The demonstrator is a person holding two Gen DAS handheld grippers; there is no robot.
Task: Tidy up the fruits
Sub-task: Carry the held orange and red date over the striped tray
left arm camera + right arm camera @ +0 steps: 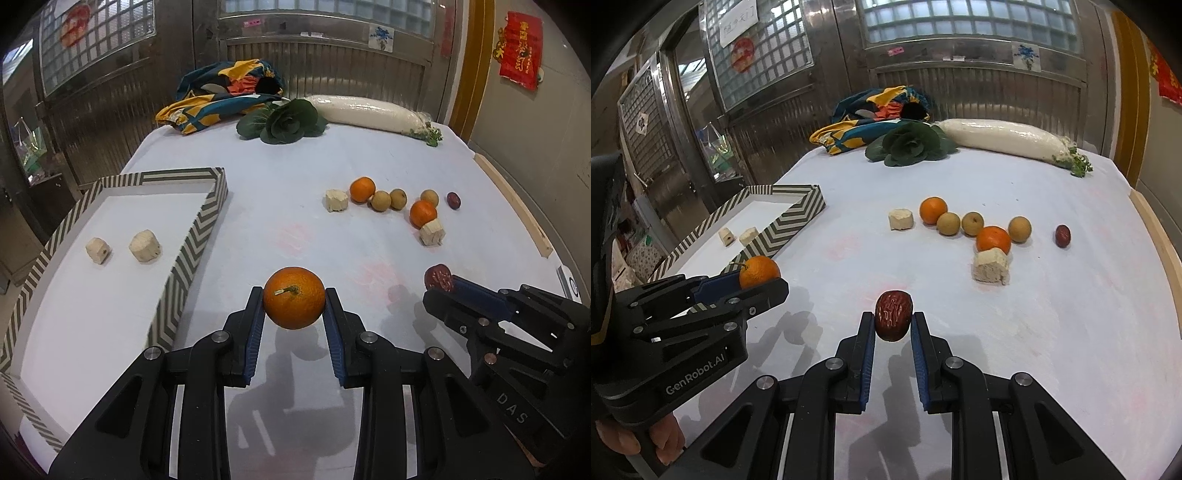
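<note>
My left gripper [294, 300] is shut on an orange [294, 297], held above the white table just right of the chevron-edged tray [192, 240]. The same orange [759, 272] shows in the right wrist view between the left gripper's fingers. My right gripper [893, 320] is shut on a wrinkled red date [893, 315], lifted off the cloth. From the left wrist view the date [438, 277] sits at the right gripper's tip. The tray holds two pale chunks [144, 246]. On the table lie two more oranges [933, 209], three brown longans [972, 223], another date [1062, 235] and two pale chunks [991, 266].
A white radish [1004, 139], a dark leafy green [910, 144] and a colourful cloth bag [871, 110] lie at the table's far end. A wooden strip [1160, 240] runs along the right edge. A hand [635, 439] grips the left tool's handle.
</note>
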